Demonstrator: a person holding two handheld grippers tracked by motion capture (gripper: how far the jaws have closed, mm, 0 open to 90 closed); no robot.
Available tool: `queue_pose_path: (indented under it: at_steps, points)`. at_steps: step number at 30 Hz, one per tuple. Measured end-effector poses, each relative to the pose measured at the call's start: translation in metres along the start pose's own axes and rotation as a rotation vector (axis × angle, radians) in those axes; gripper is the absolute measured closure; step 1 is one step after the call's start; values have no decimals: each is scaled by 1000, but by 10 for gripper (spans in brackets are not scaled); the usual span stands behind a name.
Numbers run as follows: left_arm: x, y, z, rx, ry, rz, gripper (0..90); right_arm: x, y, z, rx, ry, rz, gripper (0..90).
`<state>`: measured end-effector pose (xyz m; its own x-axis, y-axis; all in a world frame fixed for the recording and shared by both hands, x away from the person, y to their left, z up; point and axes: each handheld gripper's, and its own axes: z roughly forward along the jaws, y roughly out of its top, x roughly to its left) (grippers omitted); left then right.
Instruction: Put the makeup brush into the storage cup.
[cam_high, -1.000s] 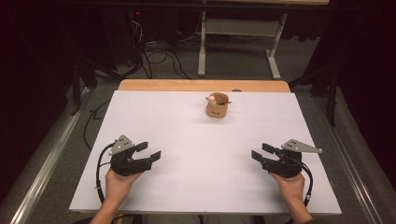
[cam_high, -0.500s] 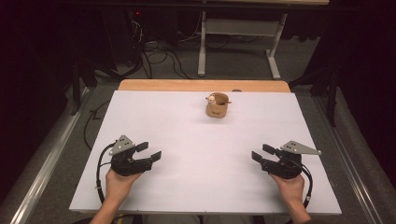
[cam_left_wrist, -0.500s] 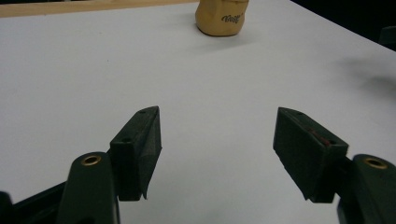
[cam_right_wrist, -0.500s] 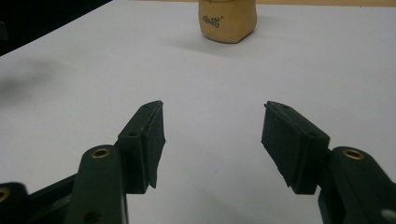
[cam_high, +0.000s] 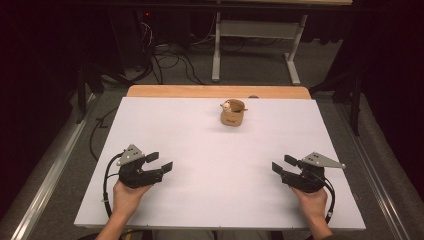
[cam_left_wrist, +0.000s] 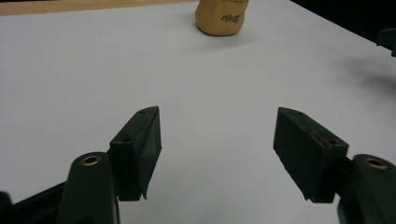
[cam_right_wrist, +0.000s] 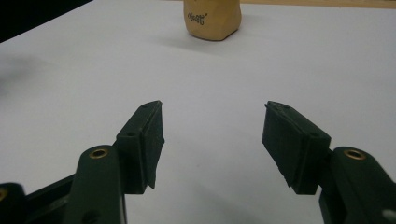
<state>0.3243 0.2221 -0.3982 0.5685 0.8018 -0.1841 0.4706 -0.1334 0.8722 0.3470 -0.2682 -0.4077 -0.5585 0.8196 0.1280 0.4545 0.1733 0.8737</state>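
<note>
Well apart, both empty grippers face the tan cup (cam_high: 233, 114)

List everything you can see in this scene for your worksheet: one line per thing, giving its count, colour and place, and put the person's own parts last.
Cup: one, tan, far middle of the table, something small and pale at its rim.
Table: one, white top with a wooden strip along the far edge.
Frame: one, grey, on the floor beyond the table.
Cables: several, dark, on the floor behind.
Left gripper: one, black, near left, jaws open and empty.
Right gripper: one, black, near right, jaws open and empty.
</note>
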Motion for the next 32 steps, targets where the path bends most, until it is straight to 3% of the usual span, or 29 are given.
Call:
queue_pose_path:
  at_steps: [32]
  points:
    - [2, 0, 0, 8, 7, 1, 326, -5, -2, 0, -1, -17, 18, 397]
